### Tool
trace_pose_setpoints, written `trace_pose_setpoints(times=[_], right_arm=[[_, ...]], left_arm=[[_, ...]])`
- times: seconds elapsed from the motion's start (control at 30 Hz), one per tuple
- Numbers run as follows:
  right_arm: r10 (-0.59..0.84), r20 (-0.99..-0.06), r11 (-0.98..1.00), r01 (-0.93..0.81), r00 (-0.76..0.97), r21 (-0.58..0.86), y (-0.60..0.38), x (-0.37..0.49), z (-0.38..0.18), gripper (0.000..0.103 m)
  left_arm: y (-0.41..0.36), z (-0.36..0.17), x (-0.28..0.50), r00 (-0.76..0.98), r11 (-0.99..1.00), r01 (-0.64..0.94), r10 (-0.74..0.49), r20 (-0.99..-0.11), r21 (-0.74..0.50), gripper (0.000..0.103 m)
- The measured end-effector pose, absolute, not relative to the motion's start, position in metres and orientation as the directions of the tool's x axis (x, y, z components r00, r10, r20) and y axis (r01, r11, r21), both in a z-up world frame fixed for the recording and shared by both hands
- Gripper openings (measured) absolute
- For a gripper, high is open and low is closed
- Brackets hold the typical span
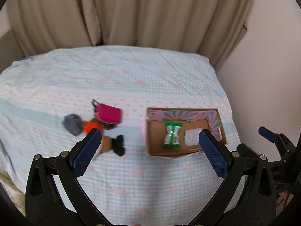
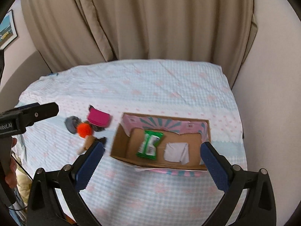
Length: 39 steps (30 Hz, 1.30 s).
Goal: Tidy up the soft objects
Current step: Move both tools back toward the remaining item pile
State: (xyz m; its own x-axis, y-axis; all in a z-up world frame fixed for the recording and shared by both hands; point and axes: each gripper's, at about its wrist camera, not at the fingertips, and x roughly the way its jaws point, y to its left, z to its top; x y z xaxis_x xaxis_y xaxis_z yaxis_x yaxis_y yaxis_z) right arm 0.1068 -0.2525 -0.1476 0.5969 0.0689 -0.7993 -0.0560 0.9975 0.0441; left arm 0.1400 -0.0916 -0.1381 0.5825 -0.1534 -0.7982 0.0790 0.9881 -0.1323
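Observation:
A cardboard box (image 1: pixel 216 113) (image 2: pixel 120 137) with a pink patterned rim lies open on the bed. In it are a green packet (image 1: pixel 172 134) (image 2: pixel 149 144) and a white cloth (image 1: pixel 191 136) (image 2: pixel 175 152). Left of the box lies a pile: a magenta pouch (image 1: pixel 109 114) (image 2: pixel 98 118), an orange pompom (image 1: pixel 92 127) (image 2: pixel 84 130), a grey soft piece (image 1: pixel 72 124) (image 2: pixel 71 124), a brown toy with black cloth (image 1: pixel 114 144) (image 2: pixel 89 141). My left gripper (image 1: pixel 148 145) is open and empty above the bed, between pile and box. My right gripper (image 2: pixel 151 158) is open and empty above the box.
The bed has a light blue checked sheet with pink marks (image 1: pixel 131 79) (image 2: pixel 150 86). Beige curtains (image 1: pixel 131 13) (image 2: pixel 160 18) hang behind it, and a wall stands at the right. The other gripper shows at each view's edge, at the right (image 1: pixel 272 137) and at the left (image 2: pixel 28 116).

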Motion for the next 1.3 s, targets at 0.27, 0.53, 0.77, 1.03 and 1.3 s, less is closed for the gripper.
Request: trace_pose_setpoints(times=[0.27,0.53,0.77,1.03,1.3], right_arm=[[0.035,-0.75,0.999,-0.023,0.66,0.027,-0.176,0.074,-0.107,0.103],[0.019,-0.723,0.995,0.06,0.69,0.083,-0.098,0.064,-0.103,0.103],[0.021,-0.739,0.977,0.142,0.673,0.156,-0.043,0.074,-0.131,0.103],[-0.016,-0.78,0.935,0.286,0.626,0.211,0.003,0.096,-0.185,0.103],[-0.034,-0.812,0.866,0.422,0.583,0.267,0.021,0.123,-0.252,0.103]], left_arm=[[0.007,-0.112,0.101,0.651,0.993,0.05,-0.116,-0.75,-0.109,0.103],[0.112,-0.104,0.1,0.667,0.988,0.06,-0.145,-0.731,-0.141,0.103],[0.183,-0.117,0.123,0.661,0.995,0.078,-0.101,-0.743,-0.066,0.103],[0.224,-0.169,0.172,0.563,0.975,0.191,-0.205,-0.801,-0.115,0.103],[0.224,-0.245,0.225,0.439,0.958,0.234,-0.256,-0.861,-0.166,0.103]])
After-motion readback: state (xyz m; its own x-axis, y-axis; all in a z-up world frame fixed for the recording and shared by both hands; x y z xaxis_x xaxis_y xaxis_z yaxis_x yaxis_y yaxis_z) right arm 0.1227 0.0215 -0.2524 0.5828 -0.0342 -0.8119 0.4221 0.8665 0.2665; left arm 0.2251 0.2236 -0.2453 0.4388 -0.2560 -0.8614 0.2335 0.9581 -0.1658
